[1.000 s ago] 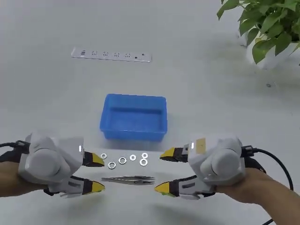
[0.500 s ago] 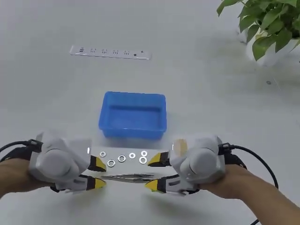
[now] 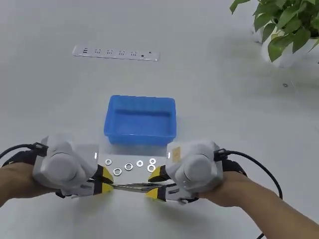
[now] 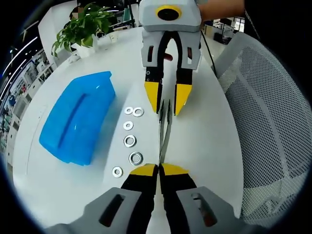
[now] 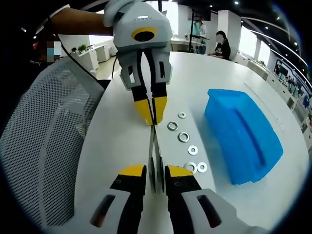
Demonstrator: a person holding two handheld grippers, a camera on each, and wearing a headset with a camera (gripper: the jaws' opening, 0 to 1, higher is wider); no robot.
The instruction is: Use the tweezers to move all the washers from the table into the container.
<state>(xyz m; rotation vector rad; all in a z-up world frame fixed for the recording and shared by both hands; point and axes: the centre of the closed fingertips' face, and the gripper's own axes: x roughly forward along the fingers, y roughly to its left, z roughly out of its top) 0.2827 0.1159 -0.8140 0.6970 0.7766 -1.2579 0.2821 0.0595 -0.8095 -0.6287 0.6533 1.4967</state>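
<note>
Metal tweezers (image 3: 130, 186) lie on the white table between my two grippers. My left gripper (image 3: 103, 181) is shut on their narrow left end (image 4: 164, 131). Facing it, my right gripper (image 3: 154, 183) has its jaws closed against both sides of the wider end (image 5: 155, 156). Several silver washers (image 3: 128, 167) lie in a loose row just beyond the tweezers, and they also appear in the left gripper view (image 4: 130, 141) and the right gripper view (image 5: 184, 137). The blue container (image 3: 140, 119) stands behind the washers and looks empty.
A white power strip (image 3: 115, 53) lies at the far side of the table. A potted plant (image 3: 284, 25) stands at the back right. A mesh chair (image 4: 273, 122) is by the table's near edge. A black cable (image 3: 259, 167) trails from the right gripper.
Both grippers have moved inward toward each other and closed: one second ago they stood open on either side of the tweezers, now each is on one end.
</note>
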